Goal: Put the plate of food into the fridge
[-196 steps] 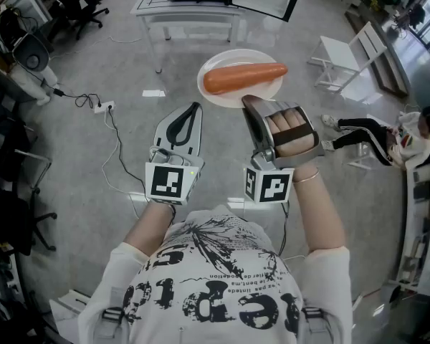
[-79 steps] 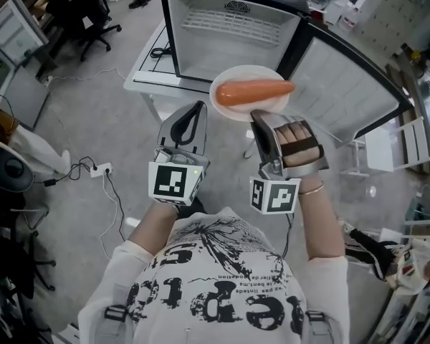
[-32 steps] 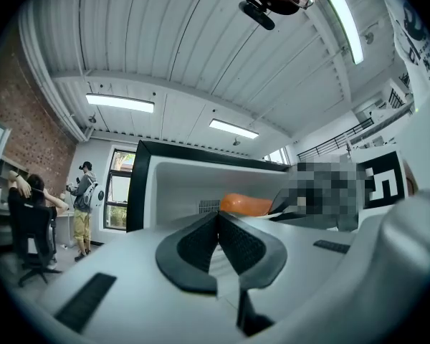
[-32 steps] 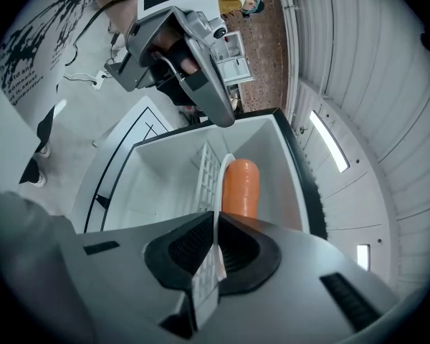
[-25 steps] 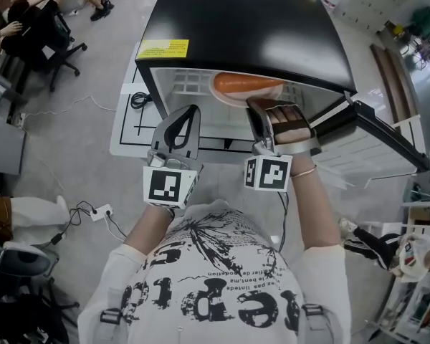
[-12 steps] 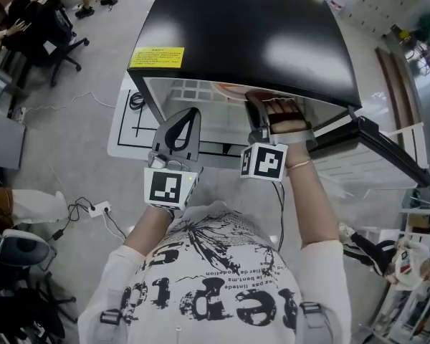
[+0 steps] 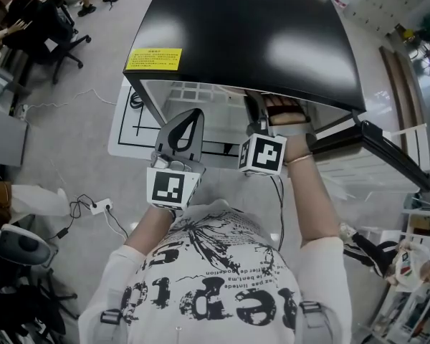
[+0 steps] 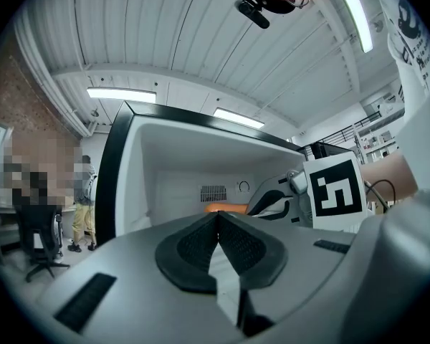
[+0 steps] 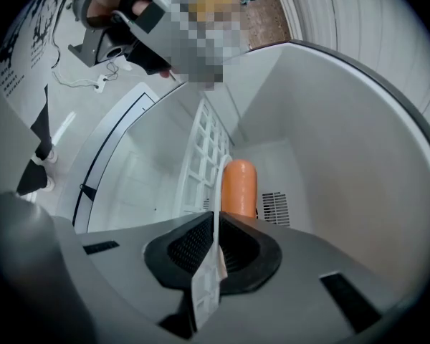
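The black-topped fridge (image 7: 251, 34) stands open toward me. My right gripper (image 7: 256, 112) reaches into it, its tips hidden under the top. In the right gripper view the gripper (image 9: 216, 217) pinches the white plate's rim (image 9: 219, 181) as its jaws are opening. The orange carrot-like food (image 9: 239, 188) lies on the plate, beside the wire shelf (image 9: 204, 156). My left gripper (image 7: 192, 115) is shut and empty, outside the fridge's mouth. From the left gripper (image 8: 217, 217) I see the food (image 8: 226, 207) and the right gripper (image 8: 272, 199) inside.
The fridge door (image 7: 373, 138) hangs open at the right. The fridge stands on a white table (image 7: 129, 131). An office chair with a seated person (image 7: 36, 20) is at the upper left, and cables (image 7: 93, 206) lie on the floor at the left.
My right gripper has carried the plate deeper into the fridge; the plate and food are now hidden under the black top in the head view. The left gripper has barely moved.
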The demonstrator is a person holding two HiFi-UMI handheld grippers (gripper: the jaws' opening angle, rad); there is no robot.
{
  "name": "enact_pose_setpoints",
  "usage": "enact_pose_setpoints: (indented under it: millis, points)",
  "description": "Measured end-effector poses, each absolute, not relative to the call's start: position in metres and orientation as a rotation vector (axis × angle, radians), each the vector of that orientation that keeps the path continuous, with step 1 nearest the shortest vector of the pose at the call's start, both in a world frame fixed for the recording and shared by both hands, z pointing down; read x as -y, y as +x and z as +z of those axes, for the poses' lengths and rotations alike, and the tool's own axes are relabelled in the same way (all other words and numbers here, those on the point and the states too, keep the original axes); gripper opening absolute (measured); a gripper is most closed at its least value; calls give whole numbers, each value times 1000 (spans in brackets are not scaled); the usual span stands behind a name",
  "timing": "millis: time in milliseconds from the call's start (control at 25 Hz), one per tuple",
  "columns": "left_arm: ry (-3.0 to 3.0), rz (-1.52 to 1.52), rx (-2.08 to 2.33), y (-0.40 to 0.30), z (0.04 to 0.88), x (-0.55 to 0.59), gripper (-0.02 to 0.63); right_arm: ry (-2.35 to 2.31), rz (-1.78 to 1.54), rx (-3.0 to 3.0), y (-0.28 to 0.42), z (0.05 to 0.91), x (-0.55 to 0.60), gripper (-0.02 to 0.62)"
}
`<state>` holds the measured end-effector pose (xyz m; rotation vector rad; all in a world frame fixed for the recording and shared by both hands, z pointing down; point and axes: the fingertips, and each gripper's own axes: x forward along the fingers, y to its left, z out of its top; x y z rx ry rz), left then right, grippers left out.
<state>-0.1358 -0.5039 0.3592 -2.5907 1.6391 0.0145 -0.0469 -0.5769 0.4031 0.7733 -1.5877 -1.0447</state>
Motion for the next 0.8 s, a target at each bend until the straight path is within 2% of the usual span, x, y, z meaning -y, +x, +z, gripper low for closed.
enact_pose_setpoints:
  millis: [480,600,800]
  points:
    - [-2569,-26,-1669,-135,361,504,8,716,-919,1664,-45,412,579,21]
    - [-2579,-46,-1667,-133,365,501,8,750,-763,1789,-48,411,580,21]
    - [-2566,-67,-1669,-135,365,501,8,846,-500,2007,-53,402,583,58]
